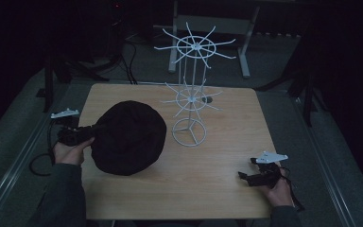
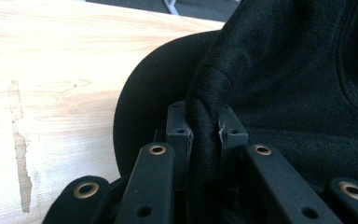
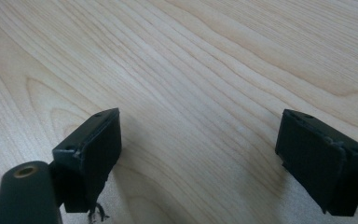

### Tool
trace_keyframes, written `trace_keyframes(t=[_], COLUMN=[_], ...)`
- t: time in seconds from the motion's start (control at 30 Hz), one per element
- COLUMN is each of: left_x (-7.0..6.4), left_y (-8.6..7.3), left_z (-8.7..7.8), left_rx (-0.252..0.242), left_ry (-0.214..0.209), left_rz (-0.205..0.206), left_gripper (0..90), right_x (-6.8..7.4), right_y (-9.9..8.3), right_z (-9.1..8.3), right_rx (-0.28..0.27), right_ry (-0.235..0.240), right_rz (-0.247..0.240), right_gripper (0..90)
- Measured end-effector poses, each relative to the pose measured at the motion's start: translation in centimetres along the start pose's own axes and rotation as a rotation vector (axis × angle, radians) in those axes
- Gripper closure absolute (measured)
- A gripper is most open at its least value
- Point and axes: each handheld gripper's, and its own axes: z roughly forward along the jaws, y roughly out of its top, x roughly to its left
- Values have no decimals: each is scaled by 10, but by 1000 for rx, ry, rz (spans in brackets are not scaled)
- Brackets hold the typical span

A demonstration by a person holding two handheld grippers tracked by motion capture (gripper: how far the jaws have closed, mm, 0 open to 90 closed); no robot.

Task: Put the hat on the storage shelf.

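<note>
The high view is looking forward and down from above the near edge, taking in the whole wooden table (image 1: 217, 161), with the white wire rack (image 1: 191, 90) at upper centre. The left gripper view is sitting very close, pressing up to the black hat (image 2: 284, 79), with tabletop filling its left half. The right gripper view is hovering low, facing bare wood grain (image 3: 191, 70). All three are sharing the tabletop; the hat (image 1: 127, 137) is appearing in two.

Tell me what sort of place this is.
Probably a dim lab or recording studio: a bare wooden table holds just a white wire display rack and a black hat, with cables and stand legs behind.
</note>
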Motion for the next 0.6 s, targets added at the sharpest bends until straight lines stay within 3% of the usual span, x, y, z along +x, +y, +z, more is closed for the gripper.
trace_keyframes(t=[0.6], left_x=[1], left_y=[9], left_z=[-15], left_rx=[-54], left_ry=[-32], left_rz=[-46], left_gripper=[799], right_x=[0], right_y=[0], right_z=[0], right_rx=[-2], right_ry=[-2], right_rz=[1], right_gripper=[142])
